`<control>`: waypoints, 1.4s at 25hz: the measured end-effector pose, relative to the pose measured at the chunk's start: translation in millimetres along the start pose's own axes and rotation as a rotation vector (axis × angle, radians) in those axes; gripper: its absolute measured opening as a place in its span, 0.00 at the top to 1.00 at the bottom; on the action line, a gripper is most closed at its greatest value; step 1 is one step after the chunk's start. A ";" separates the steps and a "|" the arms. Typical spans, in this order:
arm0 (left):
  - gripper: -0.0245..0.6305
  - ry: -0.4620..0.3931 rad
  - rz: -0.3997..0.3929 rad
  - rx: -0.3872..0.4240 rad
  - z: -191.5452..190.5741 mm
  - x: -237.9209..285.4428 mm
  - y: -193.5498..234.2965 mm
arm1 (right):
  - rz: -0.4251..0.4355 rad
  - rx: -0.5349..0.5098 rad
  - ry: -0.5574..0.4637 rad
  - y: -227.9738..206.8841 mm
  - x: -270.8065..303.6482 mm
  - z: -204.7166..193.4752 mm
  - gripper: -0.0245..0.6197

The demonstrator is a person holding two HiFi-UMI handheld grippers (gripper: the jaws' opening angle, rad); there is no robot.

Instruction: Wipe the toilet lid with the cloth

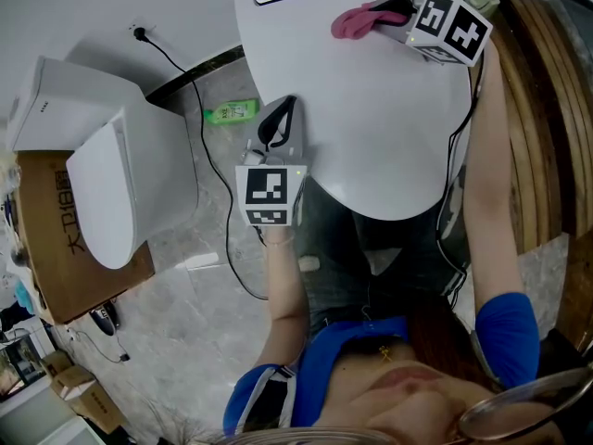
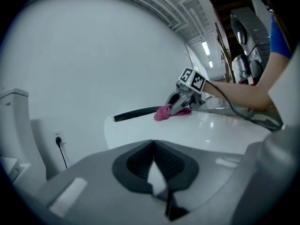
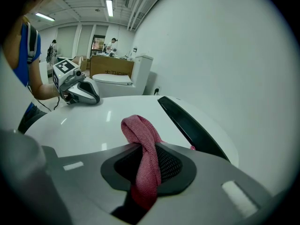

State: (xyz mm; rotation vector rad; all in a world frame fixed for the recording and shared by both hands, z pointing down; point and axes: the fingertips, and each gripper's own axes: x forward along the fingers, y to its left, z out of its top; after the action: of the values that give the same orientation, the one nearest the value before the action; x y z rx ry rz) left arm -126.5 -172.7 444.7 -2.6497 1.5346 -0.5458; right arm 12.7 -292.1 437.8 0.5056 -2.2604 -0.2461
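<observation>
Pink cloth (image 3: 140, 142); white toilet lid (image 1: 371, 128); green bottle (image 1: 232, 112); blue sleeve (image 1: 508, 336); brown carton (image 1: 44, 239).

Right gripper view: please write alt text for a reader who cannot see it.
The right hand-held gripper has its jaws shut on a pink cloth above a glossy white toilet lid. The left hand-held gripper is at the lid's far edge, and a second toilet stands behind it.

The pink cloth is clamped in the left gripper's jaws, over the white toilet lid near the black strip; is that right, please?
Not quite: the pink cloth is clamped in the right gripper, not the left gripper, as the right gripper view shows. It is indeed over the white toilet lid near the black strip.
</observation>
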 end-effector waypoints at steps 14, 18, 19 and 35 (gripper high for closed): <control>0.96 0.000 0.002 0.005 0.0 0.0 -0.4 | 0.026 -0.057 -0.013 14.6 16.9 26.1 0.85; 0.96 -0.005 0.006 0.005 0.2 0.0 -0.4 | 0.033 -0.079 -0.016 20.1 23.1 34.2 0.85; 0.96 -0.006 0.005 0.005 0.3 0.0 -0.3 | 0.036 -0.086 -0.016 21.4 24.6 36.3 0.85; 0.96 -0.003 0.015 0.029 -0.5 0.5 -1.1 | 0.051 -0.141 -0.025 35.7 39.6 58.0 0.85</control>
State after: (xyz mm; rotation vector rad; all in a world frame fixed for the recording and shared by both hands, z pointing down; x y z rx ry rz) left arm -125.6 -172.5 445.5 -2.6142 1.5318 -0.5584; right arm -64.4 -276.1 437.2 0.3717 -2.2576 -0.3847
